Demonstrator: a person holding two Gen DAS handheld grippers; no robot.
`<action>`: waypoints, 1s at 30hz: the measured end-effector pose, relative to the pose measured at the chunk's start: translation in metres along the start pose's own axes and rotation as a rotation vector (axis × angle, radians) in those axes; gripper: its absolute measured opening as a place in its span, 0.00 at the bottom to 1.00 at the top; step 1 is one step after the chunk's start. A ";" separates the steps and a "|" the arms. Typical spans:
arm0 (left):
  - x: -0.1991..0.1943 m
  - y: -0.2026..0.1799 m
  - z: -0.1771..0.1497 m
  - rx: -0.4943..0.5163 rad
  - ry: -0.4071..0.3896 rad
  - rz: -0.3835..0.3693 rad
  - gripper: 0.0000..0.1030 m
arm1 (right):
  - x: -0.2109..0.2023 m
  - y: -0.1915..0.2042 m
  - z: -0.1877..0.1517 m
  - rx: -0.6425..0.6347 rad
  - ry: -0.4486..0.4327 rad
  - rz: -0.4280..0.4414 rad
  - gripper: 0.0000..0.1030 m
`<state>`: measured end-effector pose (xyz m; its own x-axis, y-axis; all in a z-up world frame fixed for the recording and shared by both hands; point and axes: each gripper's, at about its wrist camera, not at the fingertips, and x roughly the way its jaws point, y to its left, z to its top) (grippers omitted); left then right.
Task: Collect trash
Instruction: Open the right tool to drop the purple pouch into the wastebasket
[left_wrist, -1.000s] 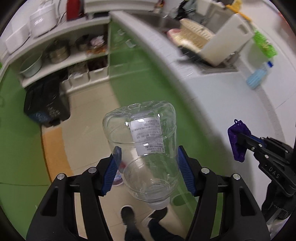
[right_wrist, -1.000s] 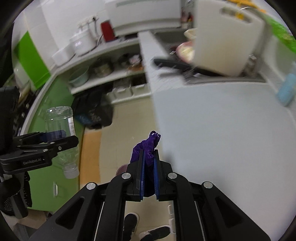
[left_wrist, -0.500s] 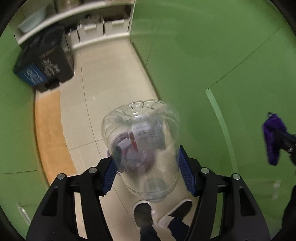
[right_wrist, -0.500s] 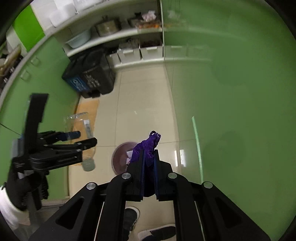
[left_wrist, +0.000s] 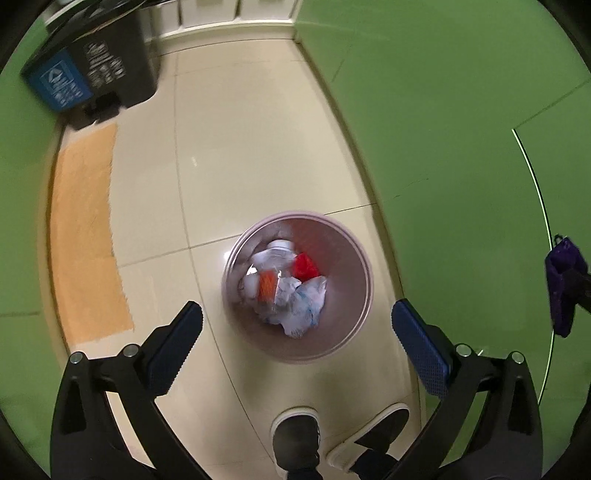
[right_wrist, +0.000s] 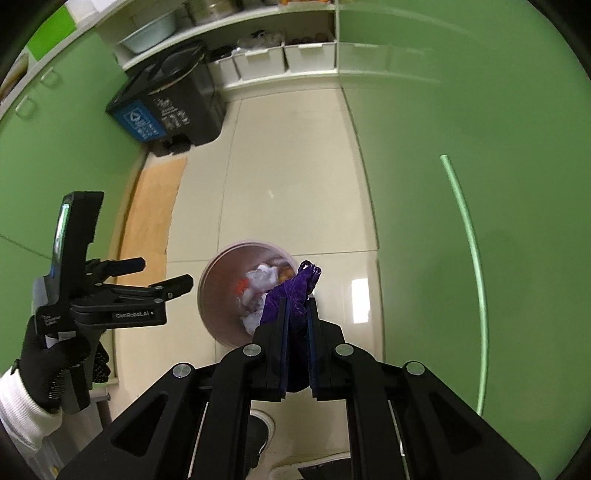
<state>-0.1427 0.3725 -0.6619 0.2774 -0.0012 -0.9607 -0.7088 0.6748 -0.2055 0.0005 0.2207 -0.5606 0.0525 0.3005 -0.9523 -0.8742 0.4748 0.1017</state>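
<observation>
Released half a second ago, the clear plastic bottle (left_wrist: 277, 254) now lies in the round pink waste bin (left_wrist: 354, 236) among crumpled paper and a red scrap, cap end toward the far rim. Its carrier, the left tool (left_wrist: 295, 332), has just been opening and hangs above the bin with blue pads wide apart, nothing between them. That item is collected. Off to the right, the right tool (right_wrist: 296, 325) is clamped tight on a purple wrapper (right_wrist: 295, 291), likely the next piece to drop.

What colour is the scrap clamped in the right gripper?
Purple. The scrap shows best in the right wrist view, pinched in the right gripper.
</observation>
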 end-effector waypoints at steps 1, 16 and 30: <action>-0.005 0.004 -0.002 -0.009 0.005 0.000 0.97 | 0.001 0.006 0.002 -0.008 0.005 0.005 0.08; -0.097 0.051 -0.020 -0.049 -0.110 0.056 0.97 | 0.066 0.075 0.021 -0.122 0.062 0.096 0.08; -0.108 0.069 -0.046 -0.107 -0.148 0.074 0.97 | 0.104 0.078 0.016 -0.123 0.080 0.049 0.94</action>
<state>-0.2521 0.3851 -0.5807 0.3086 0.1595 -0.9377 -0.7937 0.5864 -0.1615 -0.0539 0.3022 -0.6470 -0.0260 0.2512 -0.9676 -0.9277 0.3545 0.1170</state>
